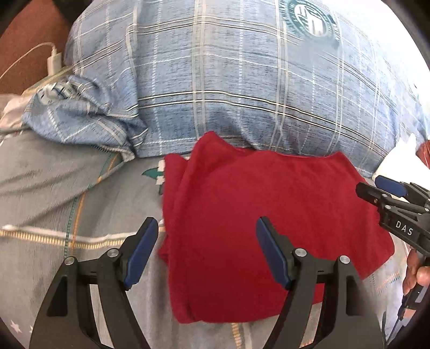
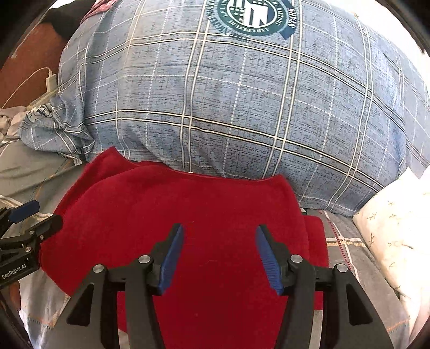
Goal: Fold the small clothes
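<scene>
Left wrist view is showing the red cloth [image 1: 268,222] lying folded on the bed [image 1: 53,193], its far edge touching the plaid pillow [image 1: 228,88]. Left gripper [image 1: 207,252] and right gripper [image 2: 219,257] are hovering open, gripping nothing.

The right gripper [image 1: 376,192] bears "DAS" in white on its black body. The left gripper [image 2: 36,214] bears "GenRobot.AI". The pillow's [image 2: 228,107] round green emblem [image 2: 252,16] carries lettering too distorted to read.
</scene>
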A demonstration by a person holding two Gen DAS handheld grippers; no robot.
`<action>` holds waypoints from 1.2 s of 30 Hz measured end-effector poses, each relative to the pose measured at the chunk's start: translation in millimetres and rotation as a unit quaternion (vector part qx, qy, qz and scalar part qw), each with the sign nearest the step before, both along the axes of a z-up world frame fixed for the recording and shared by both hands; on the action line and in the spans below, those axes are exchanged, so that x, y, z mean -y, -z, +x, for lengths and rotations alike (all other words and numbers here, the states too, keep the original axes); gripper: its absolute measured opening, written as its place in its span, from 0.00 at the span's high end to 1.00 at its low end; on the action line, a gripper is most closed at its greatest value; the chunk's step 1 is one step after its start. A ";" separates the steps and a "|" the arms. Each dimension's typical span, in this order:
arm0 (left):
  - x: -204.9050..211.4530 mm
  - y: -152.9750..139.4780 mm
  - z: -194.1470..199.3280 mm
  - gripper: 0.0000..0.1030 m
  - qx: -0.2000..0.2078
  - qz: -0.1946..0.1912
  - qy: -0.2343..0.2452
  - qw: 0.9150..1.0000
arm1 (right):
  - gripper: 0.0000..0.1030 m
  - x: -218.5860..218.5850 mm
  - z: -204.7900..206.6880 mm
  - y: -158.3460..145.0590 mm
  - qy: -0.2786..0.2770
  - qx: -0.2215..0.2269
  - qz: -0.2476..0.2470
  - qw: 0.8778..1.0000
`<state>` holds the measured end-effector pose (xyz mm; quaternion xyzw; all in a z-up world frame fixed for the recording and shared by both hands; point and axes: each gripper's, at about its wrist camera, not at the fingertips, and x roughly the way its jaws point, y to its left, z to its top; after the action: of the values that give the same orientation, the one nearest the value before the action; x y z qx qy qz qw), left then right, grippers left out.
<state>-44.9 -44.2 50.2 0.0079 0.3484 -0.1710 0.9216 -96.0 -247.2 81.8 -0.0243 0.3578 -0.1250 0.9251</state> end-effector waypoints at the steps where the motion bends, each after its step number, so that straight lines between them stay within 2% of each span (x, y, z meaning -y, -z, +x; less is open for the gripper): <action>1: -4.6 1.6 0.2 0.27 0.000 -0.005 -0.006 1.000 | 0.44 -1.5 1.1 0.3 -0.001 -0.001 -0.004 1.000; 11: -22.2 21.5 10.4 0.27 -0.014 -0.022 -0.030 0.999 | 0.44 -10.3 13.3 8.5 -0.002 -0.015 -0.015 1.000; 24: -23.0 30.0 15.5 0.27 -0.028 -0.016 -0.018 0.999 | 0.44 -17.1 28.7 19.6 -0.013 -0.033 -0.014 0.999; 28: -31.5 34.8 17.1 0.27 -0.045 -0.015 -0.026 0.999 | 0.45 -33.0 47.1 16.1 -0.054 -0.035 0.015 0.998; 31: -38.7 40.1 18.1 0.27 -0.060 -0.025 -0.030 0.997 | 0.48 -49.8 76.5 11.6 -0.108 -0.038 0.082 0.990; 33: -41.6 44.5 21.2 0.27 -0.078 -0.035 -0.026 0.996 | 0.55 -60.7 94.8 10.2 -0.125 -0.035 0.104 0.986; 36: -43.8 48.6 24.3 0.27 -0.089 -0.047 -0.022 0.995 | 0.56 -83.0 131.3 13.5 -0.158 -0.043 0.136 0.977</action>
<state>-20.6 -0.5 1.6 -0.0586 0.4202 -0.1667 0.8901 35.3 -164.2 68.3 0.0405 0.4021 0.0736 0.9117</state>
